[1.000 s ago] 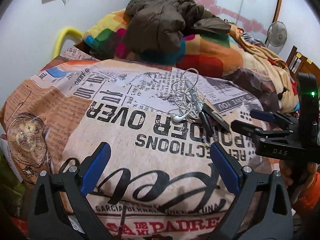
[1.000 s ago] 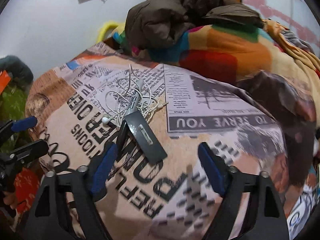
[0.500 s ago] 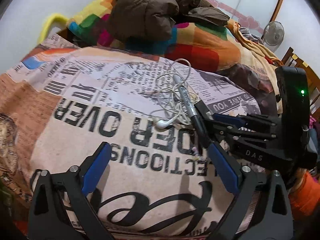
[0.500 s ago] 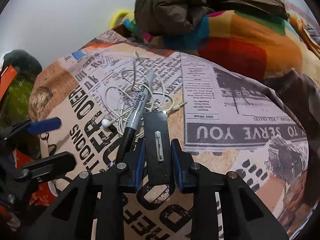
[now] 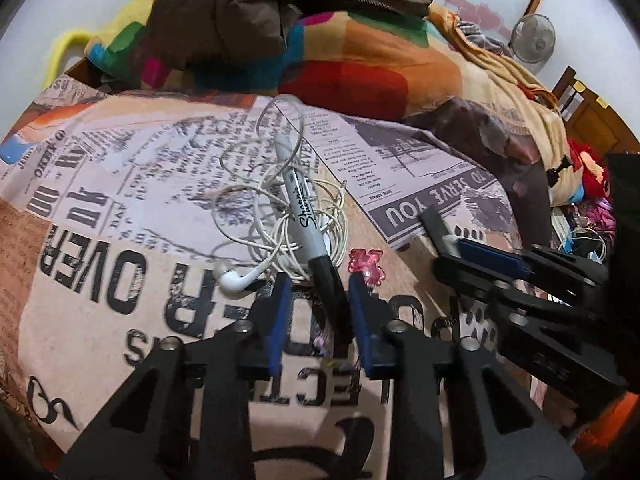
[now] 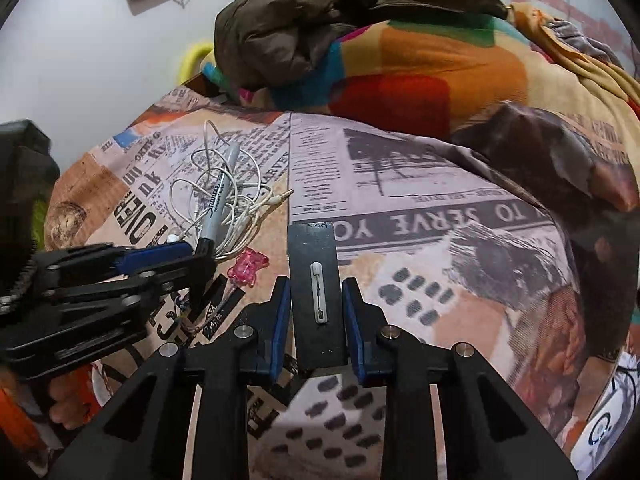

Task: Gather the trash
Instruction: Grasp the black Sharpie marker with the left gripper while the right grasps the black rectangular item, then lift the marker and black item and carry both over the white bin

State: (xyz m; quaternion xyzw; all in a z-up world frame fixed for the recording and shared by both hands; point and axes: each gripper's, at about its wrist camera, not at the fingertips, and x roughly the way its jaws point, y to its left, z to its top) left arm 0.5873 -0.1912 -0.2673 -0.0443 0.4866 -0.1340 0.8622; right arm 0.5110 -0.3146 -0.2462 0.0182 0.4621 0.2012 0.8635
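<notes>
R gripper (image 6: 316, 312) clamps a black card (image 6: 316, 276) just above the bedspread (image 6: 420, 216). L gripper (image 5: 320, 304) straddles the marker (image 5: 308, 228) w/ gaps both sides, not gripping; marker lies on earphone cord (image 5: 276, 216).

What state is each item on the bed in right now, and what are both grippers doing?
Marker: capped, lying on the earphones, cap end between the left jaws.
Earphones: tangled, loose.
Black strip: between the right jaws.
Pink charm: loose on the bedspread.
Left gripper: nearly closed.
Right gripper: shut.
</notes>
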